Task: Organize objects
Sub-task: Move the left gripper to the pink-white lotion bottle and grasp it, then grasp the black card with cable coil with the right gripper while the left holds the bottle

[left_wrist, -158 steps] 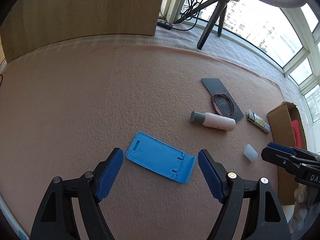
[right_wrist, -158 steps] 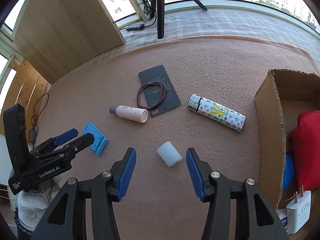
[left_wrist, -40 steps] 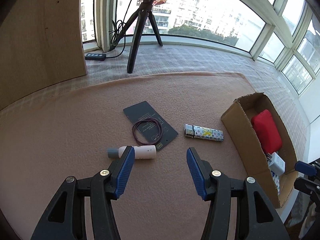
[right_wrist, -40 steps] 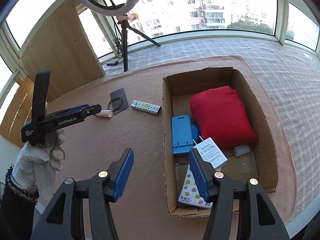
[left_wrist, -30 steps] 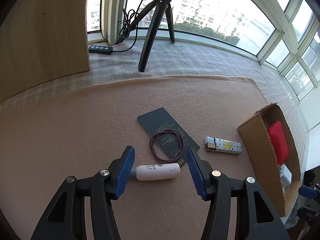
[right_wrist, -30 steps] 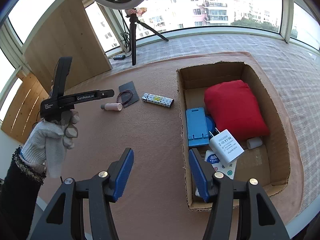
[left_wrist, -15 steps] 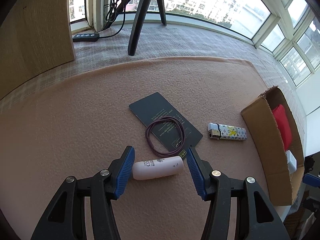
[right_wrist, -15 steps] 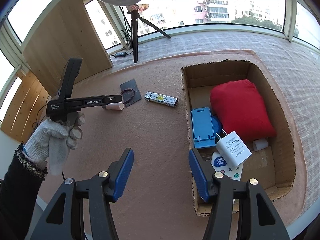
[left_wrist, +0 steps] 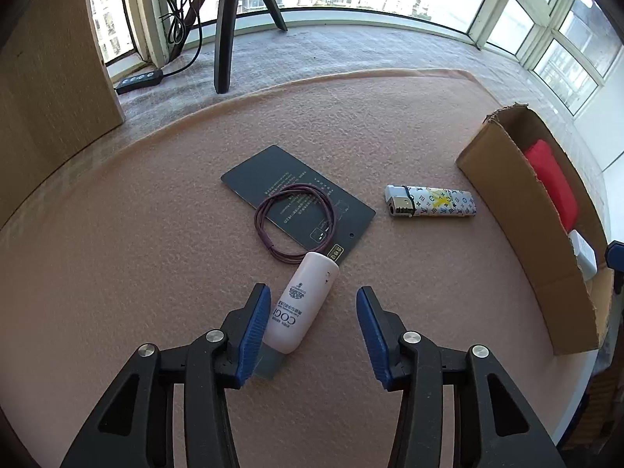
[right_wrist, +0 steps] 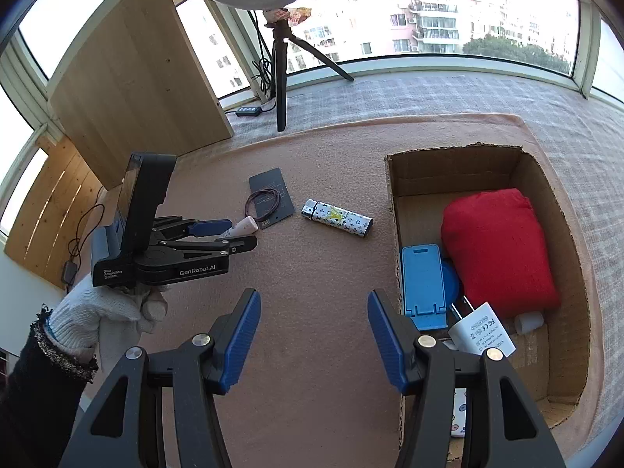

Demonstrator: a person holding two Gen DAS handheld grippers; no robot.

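Left gripper (left_wrist: 312, 325) stands wide open round the pink bottle (left_wrist: 302, 308), holding nothing yet; that bottle lies tilted on the mat, its far end touching the dark card (left_wrist: 296, 199), its left flank against my left pad; I'd centre it between the pads and close gently, since it's round and may roll; beyond the card lie the cord loop (left_wrist: 294, 220) and the lighter (left_wrist: 431, 206); right gripper (right_wrist: 314, 343) hangs open and empty beside the box (right_wrist: 394, 195); the bottle's near end sits hidden behind the finger
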